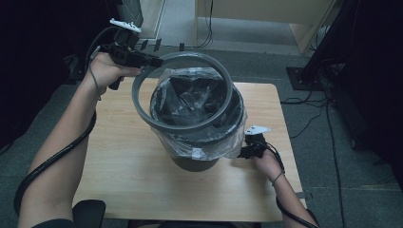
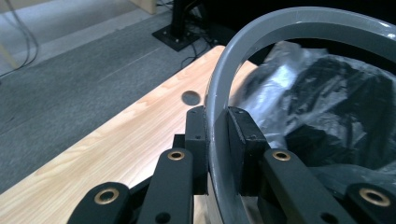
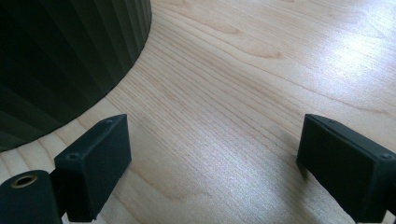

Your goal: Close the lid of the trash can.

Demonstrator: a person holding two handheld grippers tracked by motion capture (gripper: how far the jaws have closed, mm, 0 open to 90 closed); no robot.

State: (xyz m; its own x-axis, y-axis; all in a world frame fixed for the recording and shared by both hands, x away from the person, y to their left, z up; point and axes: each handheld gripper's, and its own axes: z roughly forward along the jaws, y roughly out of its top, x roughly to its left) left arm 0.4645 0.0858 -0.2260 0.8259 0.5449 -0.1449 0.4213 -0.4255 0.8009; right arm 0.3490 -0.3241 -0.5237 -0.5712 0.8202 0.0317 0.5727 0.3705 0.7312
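Black jaws of the left gripper [image 2: 217, 154] clamp one grey ring [image 1: 183, 92], held tilted above the single dark bin [image 1: 197, 161] at the middle of the wooden table [image 1: 123, 156]. One clear plastic liner [image 1: 209, 145] drapes over the bin's mouth and hangs down its side. By the look of it, the ring is being fitted onto the rim; next it needs levelling, centring over the bin and pressing down. Beside the bin's base, the right gripper [image 3: 212, 163] rests wide open on the tabletop, empty.

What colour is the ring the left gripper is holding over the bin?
Plain grey; the ring shows best in the left gripper view, clamped in the left gripper.
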